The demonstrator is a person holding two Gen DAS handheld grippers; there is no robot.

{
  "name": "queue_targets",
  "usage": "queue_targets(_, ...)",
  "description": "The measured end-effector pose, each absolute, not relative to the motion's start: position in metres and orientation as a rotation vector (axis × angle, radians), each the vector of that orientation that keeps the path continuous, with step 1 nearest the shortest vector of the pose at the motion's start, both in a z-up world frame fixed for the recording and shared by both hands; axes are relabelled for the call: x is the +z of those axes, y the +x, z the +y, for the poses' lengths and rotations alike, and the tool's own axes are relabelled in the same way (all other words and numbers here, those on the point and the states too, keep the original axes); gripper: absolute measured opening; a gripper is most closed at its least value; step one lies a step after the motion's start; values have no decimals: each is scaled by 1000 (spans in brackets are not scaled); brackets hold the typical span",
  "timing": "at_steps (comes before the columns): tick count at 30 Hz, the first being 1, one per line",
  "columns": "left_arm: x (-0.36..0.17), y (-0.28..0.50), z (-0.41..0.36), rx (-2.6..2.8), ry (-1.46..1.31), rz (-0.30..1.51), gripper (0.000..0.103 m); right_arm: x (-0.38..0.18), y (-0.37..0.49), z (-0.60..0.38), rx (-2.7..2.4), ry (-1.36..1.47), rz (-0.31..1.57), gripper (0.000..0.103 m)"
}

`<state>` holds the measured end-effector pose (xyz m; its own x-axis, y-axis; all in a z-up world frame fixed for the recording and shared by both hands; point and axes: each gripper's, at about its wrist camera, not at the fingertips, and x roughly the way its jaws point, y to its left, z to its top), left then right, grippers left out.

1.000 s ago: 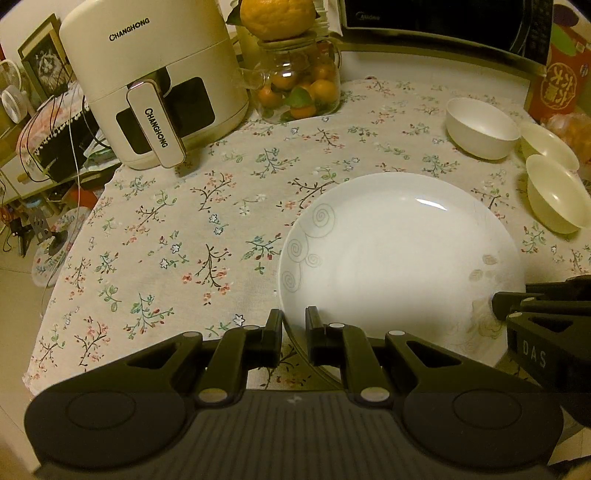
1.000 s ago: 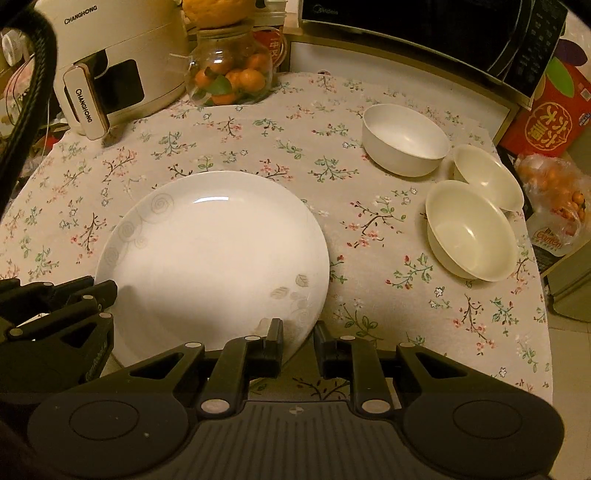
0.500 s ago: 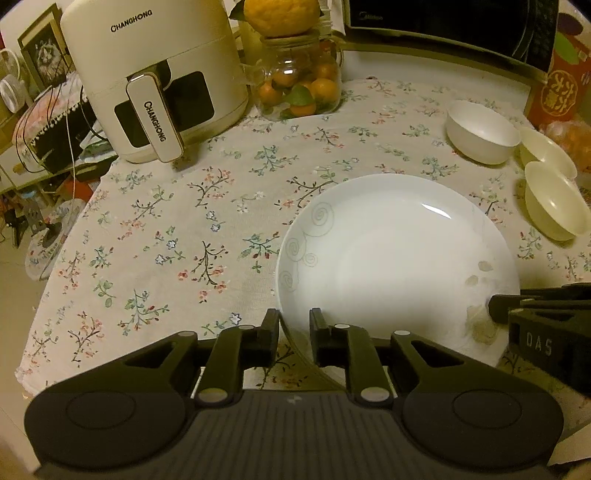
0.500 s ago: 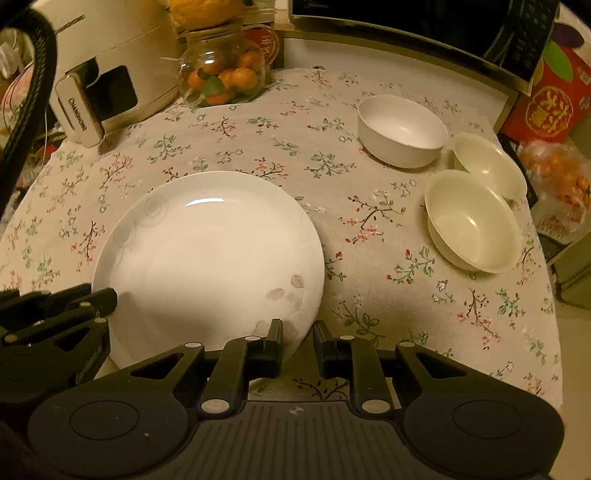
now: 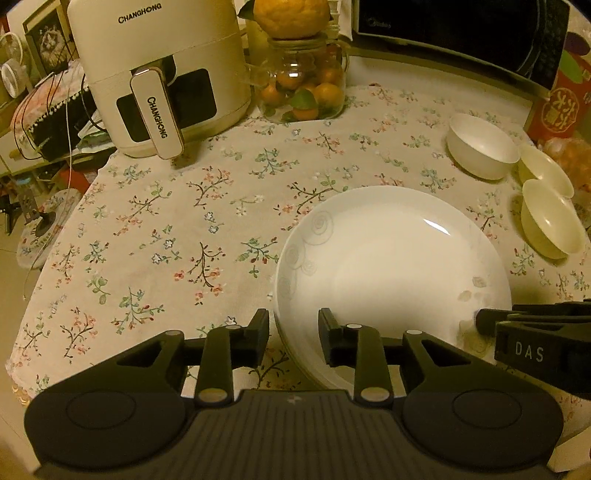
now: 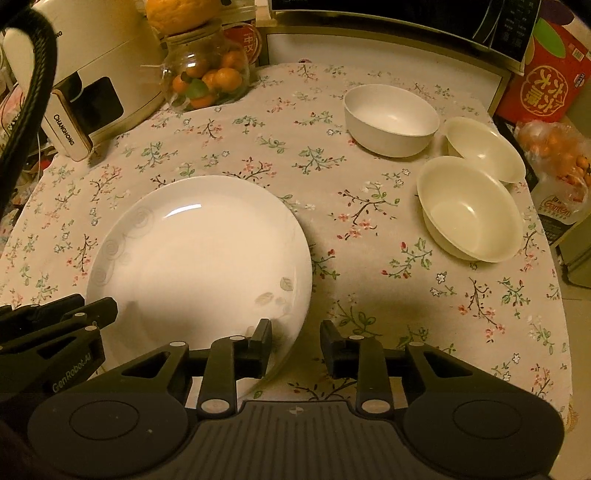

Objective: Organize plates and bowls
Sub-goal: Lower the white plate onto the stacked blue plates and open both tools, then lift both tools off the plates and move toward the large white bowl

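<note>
A large white plate [image 5: 391, 266] [image 6: 199, 254] lies on the flowered tablecloth [image 5: 177, 236], and a second rim shows under its near edge. My left gripper [image 5: 293, 325] straddles the plate's near-left rim. Its jaws are opening, with the rim between them and a gap at the pads. My right gripper [image 6: 295, 334] straddles the near-right rim in the same way, jaws opening and off the rim. A white bowl [image 6: 391, 118] and two cream bowls [image 6: 469, 210] [image 6: 484, 147] stand apart at the back right.
A cream air fryer [image 5: 159, 74] and a glass jar of small oranges [image 5: 303, 88] stand at the back left. A dark microwave [image 5: 461, 33] runs along the back. A red box [image 6: 546, 81] and a bag of oranges [image 6: 557, 155] sit past the right edge.
Both grippers' jaws have spread apart around the plate's rim, where before they stood close together on it. The plate and bowls have not moved.
</note>
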<state>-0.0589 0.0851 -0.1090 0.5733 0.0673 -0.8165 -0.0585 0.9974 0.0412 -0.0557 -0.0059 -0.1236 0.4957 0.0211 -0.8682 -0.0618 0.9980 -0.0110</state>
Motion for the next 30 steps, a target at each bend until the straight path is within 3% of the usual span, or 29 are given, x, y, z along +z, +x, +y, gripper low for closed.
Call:
queue_targets(6, -105, -59, 85, 73, -6, 954, 36, -123, -55, -7, 51, -24, 1052, 28)
queue_targets(14, -97, -60, 80, 77, 11, 923, 61, -115, -56, -9, 49, -7, 1025, 46)
queue_targets(16, -96, -59, 79, 76, 12, 922, 68, -114, -55, -10, 49, -1, 1026, 57)
queue_targets(25, -87, -54, 76, 87, 0, 909, 75, -103, -55, -16, 49, 18, 1004, 78)
queue_targets(30, -76, -46, 70, 95, -20, 884, 77, -97, -52, -30, 42, 68, 1005, 83)
